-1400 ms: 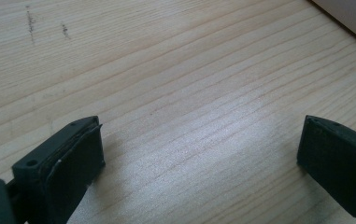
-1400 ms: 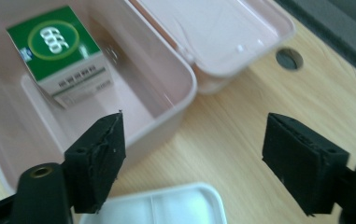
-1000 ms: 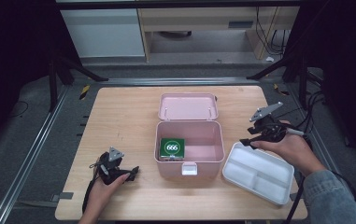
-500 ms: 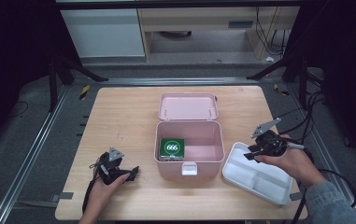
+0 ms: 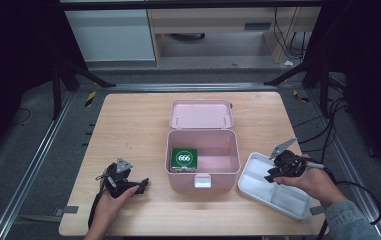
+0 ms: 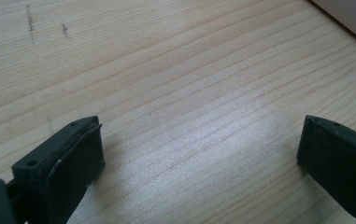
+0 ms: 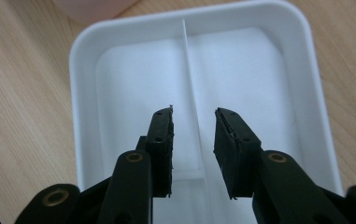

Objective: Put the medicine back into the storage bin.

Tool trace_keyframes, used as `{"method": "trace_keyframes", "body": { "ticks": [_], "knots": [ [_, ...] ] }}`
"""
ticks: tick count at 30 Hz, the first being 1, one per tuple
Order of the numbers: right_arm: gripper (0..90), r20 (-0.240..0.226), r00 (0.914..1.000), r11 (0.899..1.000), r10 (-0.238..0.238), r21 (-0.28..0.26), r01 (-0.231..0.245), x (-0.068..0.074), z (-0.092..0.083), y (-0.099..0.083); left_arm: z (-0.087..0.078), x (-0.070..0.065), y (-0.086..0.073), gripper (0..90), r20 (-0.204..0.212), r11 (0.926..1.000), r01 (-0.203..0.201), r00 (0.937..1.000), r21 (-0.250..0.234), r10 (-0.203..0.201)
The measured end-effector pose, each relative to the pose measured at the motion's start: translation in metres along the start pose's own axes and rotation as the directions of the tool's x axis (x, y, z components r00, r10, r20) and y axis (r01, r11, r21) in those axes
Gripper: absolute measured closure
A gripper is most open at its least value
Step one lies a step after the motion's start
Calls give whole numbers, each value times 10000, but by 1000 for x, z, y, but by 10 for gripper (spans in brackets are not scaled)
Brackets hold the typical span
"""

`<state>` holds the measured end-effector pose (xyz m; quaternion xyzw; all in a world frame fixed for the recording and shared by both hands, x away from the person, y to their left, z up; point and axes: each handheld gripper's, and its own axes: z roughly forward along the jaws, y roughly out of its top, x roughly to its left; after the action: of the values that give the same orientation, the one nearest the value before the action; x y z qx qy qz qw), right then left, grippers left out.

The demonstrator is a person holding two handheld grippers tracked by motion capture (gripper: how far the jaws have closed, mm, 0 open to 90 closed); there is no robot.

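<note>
Straddling divider wall (image 7: 190, 93) of white tray (image 5: 258, 165), right tongs (image 7: 193, 122) have been closing, pads not yet touching; wall runs 12-to-6 between jaws. Tray at counter (image 5: 133, 130) 4 o'clock. Left tongs (image 6: 199, 154) wide open, empty.

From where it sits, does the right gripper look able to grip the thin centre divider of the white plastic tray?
Probably yes: the right gripper straddles the tray's upright divider, its jaws just closing, pads not yet touching. Nothing stands between them.
</note>
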<state>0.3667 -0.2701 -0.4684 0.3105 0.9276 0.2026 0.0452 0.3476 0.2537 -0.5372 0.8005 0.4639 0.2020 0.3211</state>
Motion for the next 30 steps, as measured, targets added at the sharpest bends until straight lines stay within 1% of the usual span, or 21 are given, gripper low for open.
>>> {"method": "trace_keyframes", "body": {
  "ticks": [9, 12, 18, 30],
  "knots": [
    [730, -35, 10000, 9981, -78, 612, 80, -2, 11, -2, 0, 0, 0, 0, 1, 10000, 4, 10000, -2, -4],
    [746, 22, 9999, 9967, -142, 802, 140, -3, 14, -2, 0, 0, 0, 0, 0, 10000, 3, 10000, -1, -3],
    [776, -21, 10000, 9945, -74, 1045, 76, -7, 21, -3, 0, 0, 0, 0, 1, 10000, 2, 10000, -1, -2],
    [812, -101, 9996, 9900, -257, 1386, 268, -7, 27, -3, 0, 0, 0, 0, 0, 10000, 0, 10000, -1, 0]
  ]
}}
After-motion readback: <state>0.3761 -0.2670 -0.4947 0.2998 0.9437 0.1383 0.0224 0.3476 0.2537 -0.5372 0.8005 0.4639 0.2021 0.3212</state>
